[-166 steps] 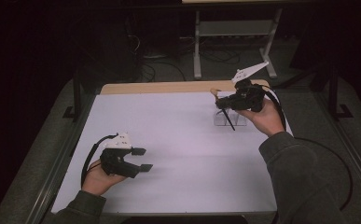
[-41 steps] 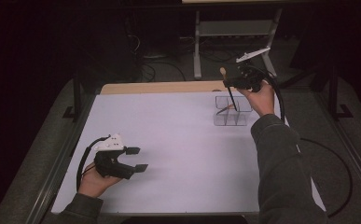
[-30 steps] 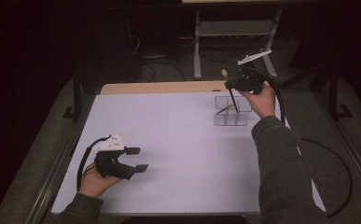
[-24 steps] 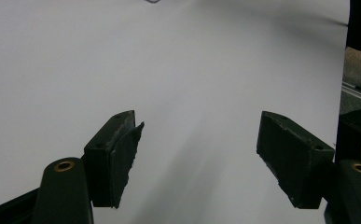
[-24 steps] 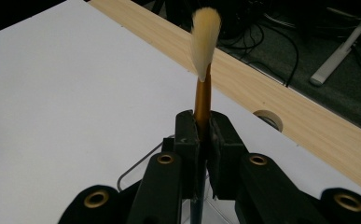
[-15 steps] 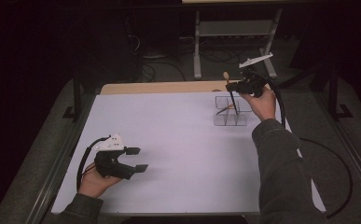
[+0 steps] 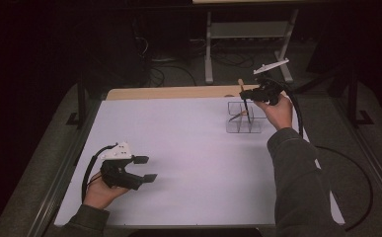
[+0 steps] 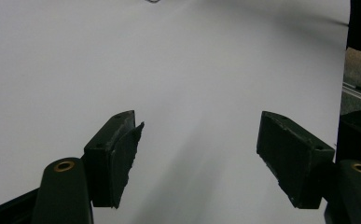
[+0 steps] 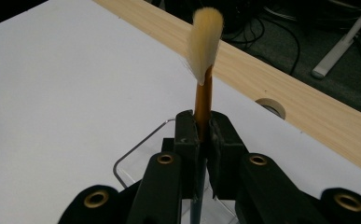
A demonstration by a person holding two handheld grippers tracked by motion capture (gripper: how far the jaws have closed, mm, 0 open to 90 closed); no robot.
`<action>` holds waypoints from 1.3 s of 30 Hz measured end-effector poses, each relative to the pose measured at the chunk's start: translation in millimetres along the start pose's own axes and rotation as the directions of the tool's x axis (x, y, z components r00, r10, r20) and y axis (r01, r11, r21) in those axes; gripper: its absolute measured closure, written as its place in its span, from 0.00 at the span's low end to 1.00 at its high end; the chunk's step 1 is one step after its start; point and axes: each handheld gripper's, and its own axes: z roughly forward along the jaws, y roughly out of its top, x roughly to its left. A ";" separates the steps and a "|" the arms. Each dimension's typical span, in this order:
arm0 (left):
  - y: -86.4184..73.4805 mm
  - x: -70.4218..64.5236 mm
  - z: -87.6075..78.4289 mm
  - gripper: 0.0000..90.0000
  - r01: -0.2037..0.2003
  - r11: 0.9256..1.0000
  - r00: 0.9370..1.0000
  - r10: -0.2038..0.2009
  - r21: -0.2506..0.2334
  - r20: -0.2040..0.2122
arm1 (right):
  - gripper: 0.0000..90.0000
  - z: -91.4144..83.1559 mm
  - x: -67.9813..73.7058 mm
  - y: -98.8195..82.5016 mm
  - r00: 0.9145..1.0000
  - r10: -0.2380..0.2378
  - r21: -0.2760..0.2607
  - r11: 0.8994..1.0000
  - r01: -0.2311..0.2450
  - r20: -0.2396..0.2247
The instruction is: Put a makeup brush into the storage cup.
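Right gripper clamped tight on a brush, pale bristle tip up, dark handle end pointing down into a clear divided organizer at the far right of the white table. Held upright above the box, right at the tray's edge in the right gripper view. Another brush-like stick lying slanted inside one compartment, too small to make out properly. Left gripper parked near the front left corner, jaws spread wide, nothing between them, just bare tabletop underneath.
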 end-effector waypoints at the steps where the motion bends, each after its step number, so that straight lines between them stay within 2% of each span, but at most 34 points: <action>1: 0.1 -0.1 -0.1 0.31 0.001 1.000 1.000 -0.001 -0.001 0.000 | 0.92 0.5 -0.4 -0.5 1.000 -0.003 -0.001 1.000 0.003 0.000; 29: 1.1 -1.2 1.1 0.31 -0.009 1.000 1.000 0.009 0.004 -0.004 | 0.91 1.5 -2.8 -19.3 1.000 0.021 0.037 0.999 -0.021 0.013; 32: 1.1 -1.3 1.7 0.31 -0.008 1.000 1.000 0.008 0.005 -0.002 | 0.83 2.3 -3.3 -21.2 0.999 0.029 0.044 0.999 -0.030 0.014; 39: 1.2 -2.0 1.9 0.31 -0.004 1.000 1.000 0.004 0.007 -0.003 | 0.80 -1.0 -3.7 -21.2 0.999 0.039 0.028 0.999 -0.040 0.012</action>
